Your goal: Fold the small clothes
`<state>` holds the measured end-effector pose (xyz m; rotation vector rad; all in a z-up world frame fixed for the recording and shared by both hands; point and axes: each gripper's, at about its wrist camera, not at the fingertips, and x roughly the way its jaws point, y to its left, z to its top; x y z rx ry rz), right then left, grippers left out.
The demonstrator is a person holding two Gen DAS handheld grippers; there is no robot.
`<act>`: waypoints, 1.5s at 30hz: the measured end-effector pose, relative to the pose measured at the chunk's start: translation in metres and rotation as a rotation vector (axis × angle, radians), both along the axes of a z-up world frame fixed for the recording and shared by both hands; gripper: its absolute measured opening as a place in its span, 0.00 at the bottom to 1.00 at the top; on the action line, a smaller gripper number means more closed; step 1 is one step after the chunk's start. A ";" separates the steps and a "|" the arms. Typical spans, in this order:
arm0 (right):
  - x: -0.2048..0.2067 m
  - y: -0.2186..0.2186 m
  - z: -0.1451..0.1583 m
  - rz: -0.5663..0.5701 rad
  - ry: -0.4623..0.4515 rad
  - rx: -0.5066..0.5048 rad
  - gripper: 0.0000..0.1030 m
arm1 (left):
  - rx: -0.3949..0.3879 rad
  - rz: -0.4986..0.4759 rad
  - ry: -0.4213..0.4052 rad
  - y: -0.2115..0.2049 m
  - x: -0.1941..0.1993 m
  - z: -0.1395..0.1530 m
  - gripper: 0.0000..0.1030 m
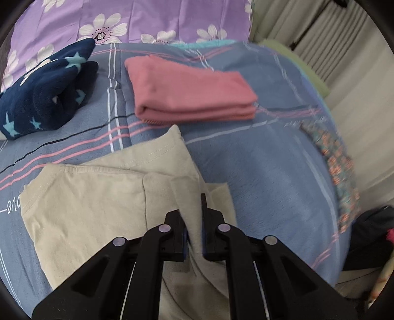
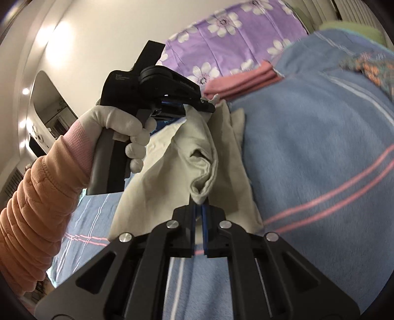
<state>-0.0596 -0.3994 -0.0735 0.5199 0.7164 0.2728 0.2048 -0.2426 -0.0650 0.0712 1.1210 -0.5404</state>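
Observation:
A beige garment (image 1: 93, 204) lies partly folded on the blue striped bedspread (image 1: 270, 172). My left gripper (image 1: 194, 216) is shut on a fold of its right edge, and the cloth runs up between the black fingers. In the right wrist view the same beige garment (image 2: 167, 172) hangs between both tools. My right gripper (image 2: 199, 209) is shut on a bunched corner of it. The left gripper (image 2: 206, 105) shows there from the side, held by a white-gloved hand (image 2: 118, 128), pinching the far edge. A folded pink garment (image 1: 189, 96) lies further up the bed.
A navy star-patterned fleece (image 1: 44, 91) sits at the left by the purple floral pillow (image 1: 147, 19). A patterned cloth (image 1: 337, 167) hangs over the bed's right edge. Curtains (image 1: 320, 37) stand beyond. An orange sleeve (image 2: 32, 209) fills the lower left of the right wrist view.

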 end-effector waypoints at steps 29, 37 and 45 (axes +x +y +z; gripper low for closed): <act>0.008 -0.015 -0.007 0.017 0.048 0.130 0.04 | -0.023 -0.120 -0.327 0.070 -0.125 0.067 0.63; 0.018 -0.024 0.004 0.045 0.065 0.255 0.04 | 0.016 -0.175 -0.255 0.109 -0.209 0.018 0.63; 0.013 -0.018 0.030 0.052 0.015 0.236 0.04 | 0.228 -0.136 -0.389 0.098 -0.224 -0.010 0.63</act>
